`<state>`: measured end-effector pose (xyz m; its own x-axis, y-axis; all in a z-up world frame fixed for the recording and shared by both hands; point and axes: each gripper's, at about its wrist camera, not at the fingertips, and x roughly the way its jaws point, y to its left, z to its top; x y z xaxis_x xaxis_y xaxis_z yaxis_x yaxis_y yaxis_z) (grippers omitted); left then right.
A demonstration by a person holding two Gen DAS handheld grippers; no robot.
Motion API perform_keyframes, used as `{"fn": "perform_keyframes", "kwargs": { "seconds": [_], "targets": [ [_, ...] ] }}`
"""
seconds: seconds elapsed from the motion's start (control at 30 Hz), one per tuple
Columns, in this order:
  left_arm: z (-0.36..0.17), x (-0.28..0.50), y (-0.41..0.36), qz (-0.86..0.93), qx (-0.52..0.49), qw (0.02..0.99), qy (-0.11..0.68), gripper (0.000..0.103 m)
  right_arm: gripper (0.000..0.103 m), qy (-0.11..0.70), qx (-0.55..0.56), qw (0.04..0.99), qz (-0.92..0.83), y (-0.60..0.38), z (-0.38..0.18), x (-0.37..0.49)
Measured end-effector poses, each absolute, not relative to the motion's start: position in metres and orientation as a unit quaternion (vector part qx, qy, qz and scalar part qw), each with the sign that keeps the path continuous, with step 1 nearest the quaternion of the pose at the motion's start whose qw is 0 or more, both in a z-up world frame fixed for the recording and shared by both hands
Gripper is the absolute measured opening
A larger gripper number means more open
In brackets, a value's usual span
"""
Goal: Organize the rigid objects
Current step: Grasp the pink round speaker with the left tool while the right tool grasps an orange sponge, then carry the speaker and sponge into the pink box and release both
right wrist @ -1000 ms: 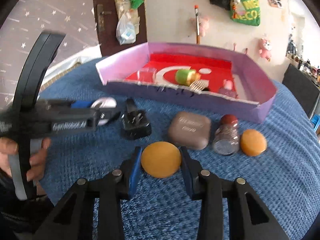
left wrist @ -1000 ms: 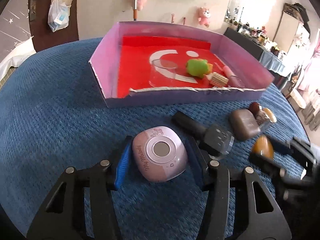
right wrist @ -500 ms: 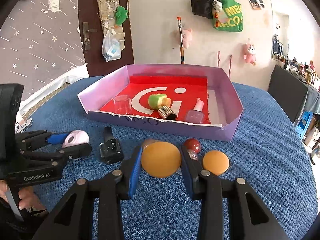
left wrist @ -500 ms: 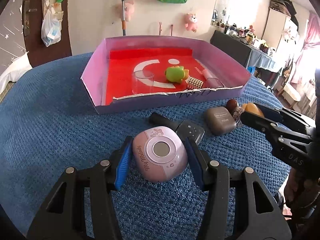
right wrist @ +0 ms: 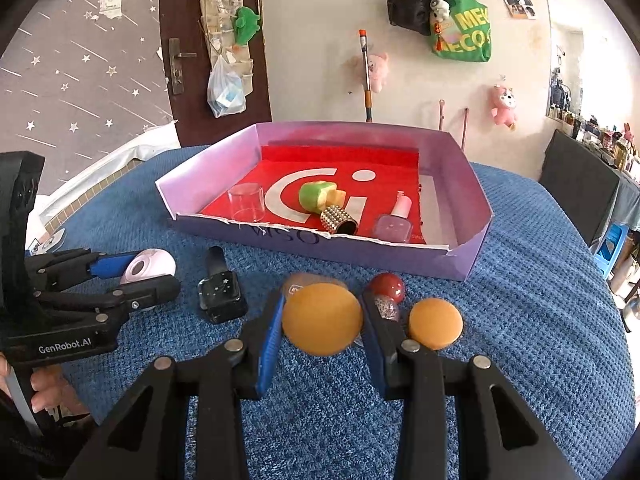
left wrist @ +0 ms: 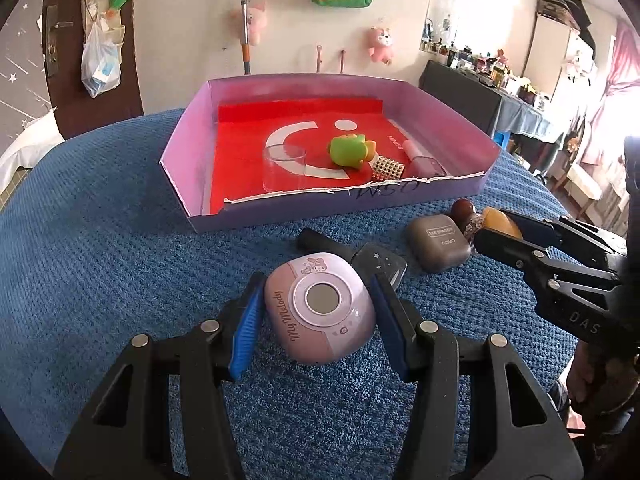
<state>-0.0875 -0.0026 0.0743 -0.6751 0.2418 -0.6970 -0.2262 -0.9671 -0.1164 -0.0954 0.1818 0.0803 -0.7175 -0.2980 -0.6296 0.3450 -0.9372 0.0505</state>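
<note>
Both hands are working over a blue textured cloth (right wrist: 520, 264) covering the whole surface. The left gripper (left wrist: 316, 320) is clamping its blue pads around a pink rounded case (left wrist: 320, 308), and the right gripper (right wrist: 324, 320) is squeezing an orange disc (right wrist: 322, 318) just above the cloth. Ahead, a purple tray (right wrist: 472, 248) with a red floor is sitting holding a clear cup (right wrist: 247, 202), a green toy (right wrist: 316, 196) and a polish bottle (right wrist: 394, 222). A second orange disc (right wrist: 435, 323) is lying loose. Behind, a white wall is carrying a green bag (right wrist: 464, 32) beside a dark brown door (right wrist: 180, 40)
</note>
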Motion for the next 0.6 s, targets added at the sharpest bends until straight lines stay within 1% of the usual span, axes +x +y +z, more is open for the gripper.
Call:
{"fn": "perform_keyframes", "kwargs": {
  "seconds": [0.3,0.43,0.6],
  "targets": [
    [0.081,-0.088,-0.002,0.916,-0.379,0.129,-0.01,0.05,0.04,0.038,0.335,0.175,-0.925,0.181,0.079,-0.096],
    [0.101,-0.094,-0.001,0.921,-0.364,0.138,-0.005,0.05,0.04,0.035,0.33,0.176,-0.927,0.182,0.086,-0.098],
    [0.13,-0.12,0.003,0.922,-0.35,0.164,-0.002,0.05,0.04,0.032,0.314,0.181,-0.932,0.185,0.111,-0.114]
  ]
}}
